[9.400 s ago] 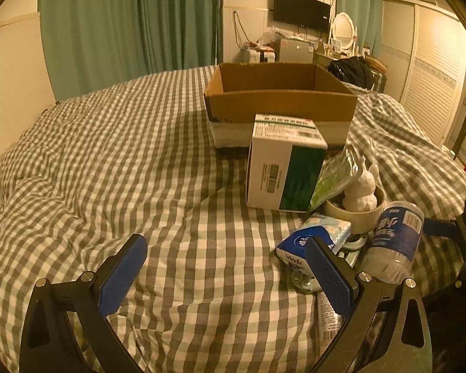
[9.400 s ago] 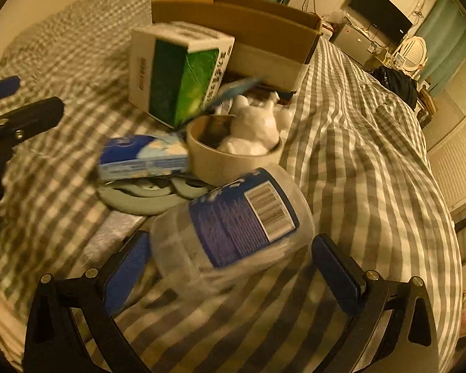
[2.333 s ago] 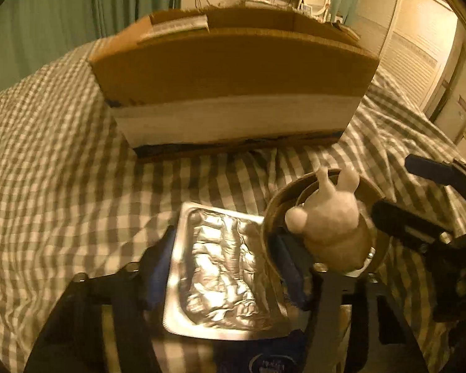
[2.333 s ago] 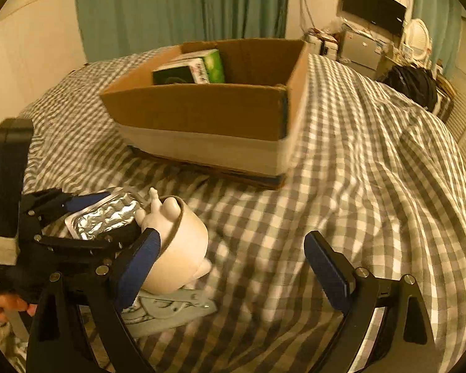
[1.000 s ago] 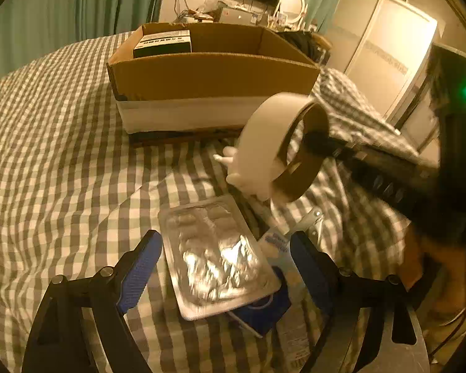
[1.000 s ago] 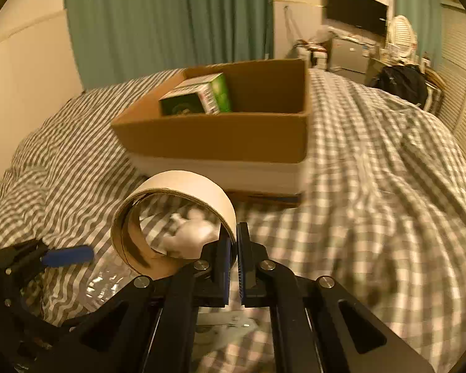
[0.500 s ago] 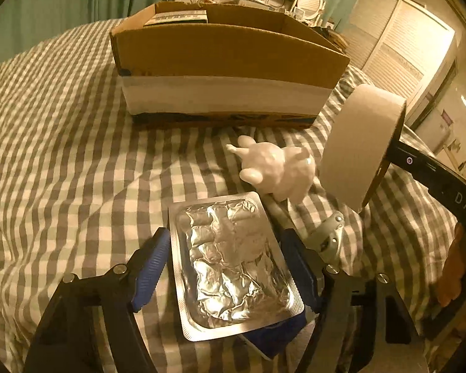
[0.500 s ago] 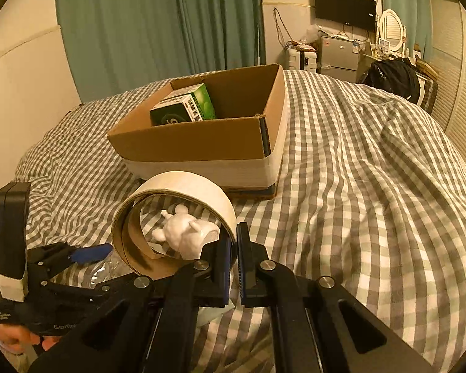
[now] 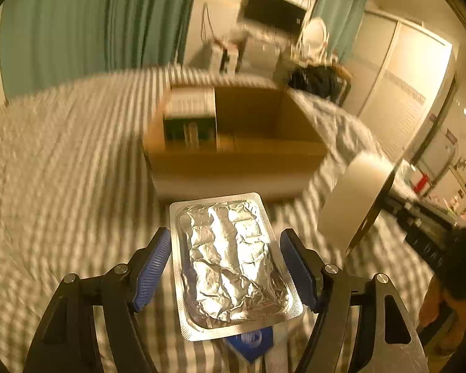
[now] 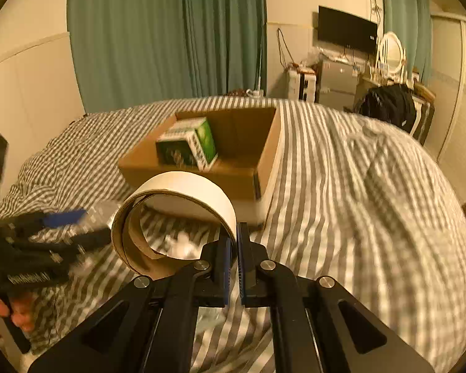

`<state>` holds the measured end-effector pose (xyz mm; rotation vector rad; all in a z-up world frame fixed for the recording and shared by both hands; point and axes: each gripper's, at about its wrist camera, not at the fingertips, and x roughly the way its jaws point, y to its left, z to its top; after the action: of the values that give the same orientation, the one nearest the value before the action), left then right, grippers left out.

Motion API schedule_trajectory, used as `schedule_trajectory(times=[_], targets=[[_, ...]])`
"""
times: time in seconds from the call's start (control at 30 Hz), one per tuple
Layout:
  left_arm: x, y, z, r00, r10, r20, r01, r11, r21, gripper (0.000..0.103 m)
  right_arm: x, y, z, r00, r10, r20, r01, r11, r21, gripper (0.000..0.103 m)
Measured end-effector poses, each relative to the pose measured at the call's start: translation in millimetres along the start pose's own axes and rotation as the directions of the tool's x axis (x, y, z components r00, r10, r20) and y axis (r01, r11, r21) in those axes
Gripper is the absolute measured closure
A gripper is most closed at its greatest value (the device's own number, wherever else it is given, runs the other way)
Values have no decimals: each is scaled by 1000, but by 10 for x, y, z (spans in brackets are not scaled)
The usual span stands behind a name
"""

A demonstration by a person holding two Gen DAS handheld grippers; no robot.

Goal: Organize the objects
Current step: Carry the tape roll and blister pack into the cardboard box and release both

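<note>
- Checked bed (image 10: 357,186) with a box (image 10: 233,168) on it; a green carton (image 10: 189,146) sits inside.
- My left gripper (image 9: 226,267) has its fingers clamped on a foil pack (image 9: 230,258), lifted before the box.
- My right gripper (image 10: 233,248) pinches a tape roll (image 10: 177,214) wall, held above the bed.

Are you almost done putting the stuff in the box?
Partly. The green box is already in the cardboard box. The right hand-held gripper holds the tape roll; the left hand-held gripper holds the foil pack. A blue packet remains.
</note>
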<state>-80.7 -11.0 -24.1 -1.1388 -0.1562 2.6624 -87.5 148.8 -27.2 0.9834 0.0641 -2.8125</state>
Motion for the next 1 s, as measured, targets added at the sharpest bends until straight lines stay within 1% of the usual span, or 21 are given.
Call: schedule_trajectory(times=[0.03, 0.13, 0.23, 0.33, 0.43, 0.57, 0.7, 0.77, 0.83, 0.87, 0.93, 1.0], targets=[[-57, -10, 133, 1000, 4, 30, -4, 1000, 6, 29, 6, -6, 66, 1000, -5, 5, 5, 1000, -8, 99], [-122, -33, 435, 996, 11, 87, -13, 1000, 22, 29, 50, -29, 316, 1000, -18, 25, 19, 999, -31, 99], [-121, -78, 654, 991, 25, 129, -30, 999, 44, 29, 159, -41, 564, 998, -39, 41, 41, 998, -57, 99], [-10, -97, 868, 988, 39, 148, -49, 996, 68, 29, 308, -61, 770, 997, -53, 49, 56, 995, -77, 99], [162, -96, 1013, 986, 52, 157, -67, 993, 93, 29, 483, -96, 975, 996, -68, 59, 73, 994, -87, 99], [465, -52, 1148, 989, 53, 139, -68, 993, 101, 29, 766, -115, 1176, 994, -92, 52, 97, 989, -111, 99], [759, 10, 1176, 993, 57, 107, -69, 992, 106, 29, 1071, -134, 1251, 995, -101, 26, 103, 987, -127, 99], [898, 48, 1152, 994, 67, 88, -76, 992, 103, 29, 1198, -194, 1236, 996, -88, 5, 88, 991, -103, 99], [1004, 103, 1110, 993, 95, 74, -102, 991, 89, 29, 1283, -260, 1192, 999, -44, -24, 43, 999, -32, 98], [1033, 123, 1100, 993, 90, 73, -95, 992, 80, 29, 1318, -272, 1166, 999, -31, -36, 30, 999, -21, 98], [1115, 183, 1080, 996, 70, 57, -73, 996, 57, 29, 1376, -263, 1120, 998, -28, -57, 27, 999, -26, 98], [1159, 196, 1062, 996, 75, 52, -78, 995, 55, 28, 1393, -255, 1097, 997, -15, -72, 13, 999, -30, 97]])
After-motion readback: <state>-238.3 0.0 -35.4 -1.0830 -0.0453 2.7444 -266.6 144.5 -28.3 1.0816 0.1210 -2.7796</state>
